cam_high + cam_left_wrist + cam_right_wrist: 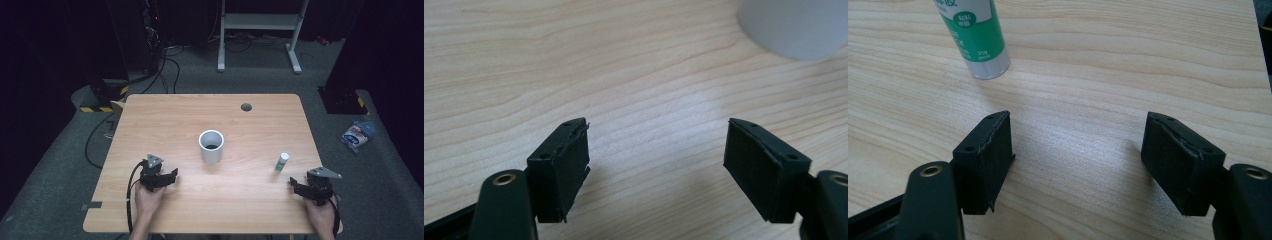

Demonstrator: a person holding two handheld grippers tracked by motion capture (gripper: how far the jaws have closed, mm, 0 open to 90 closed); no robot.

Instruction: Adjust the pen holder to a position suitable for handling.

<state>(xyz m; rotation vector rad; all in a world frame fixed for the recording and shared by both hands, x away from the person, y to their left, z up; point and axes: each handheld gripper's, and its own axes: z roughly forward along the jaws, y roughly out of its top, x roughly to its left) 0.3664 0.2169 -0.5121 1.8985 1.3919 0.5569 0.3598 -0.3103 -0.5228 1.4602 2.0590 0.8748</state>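
We had the left gripper (167, 176) low over the near-left part of the table (165, 112), held in the person's left hand (148, 197), jaws spread wide with nothing between them. In the left gripper view we saw bare wood grain between the two black pads (561, 167) and the base of the white cup (794, 27) at the top right edge, well apart from the jaws. We had the right gripper (299, 186) near the front-right corner, held in the right hand (322, 215), jaws also wide apart and gripping nothing. The glue stick (282, 162) stood upright on the table just ahead of and slightly left of the right gripper, near it but not touching (white body, green label and cap as far as we could read it). In the right gripper view the glue stick (977, 37) sat at the upper left, off the line between the pads (988, 160), with clear wood between it and the left pad. The cup (211, 145) stood upright near the table centre, between the two grippers and farther back, its inside dark. A round cable hole (246, 107) sat near the far edge. Off the table, we saw a blue and white packet (356, 135) on the floor at right and a white metal frame (260, 30) behind.
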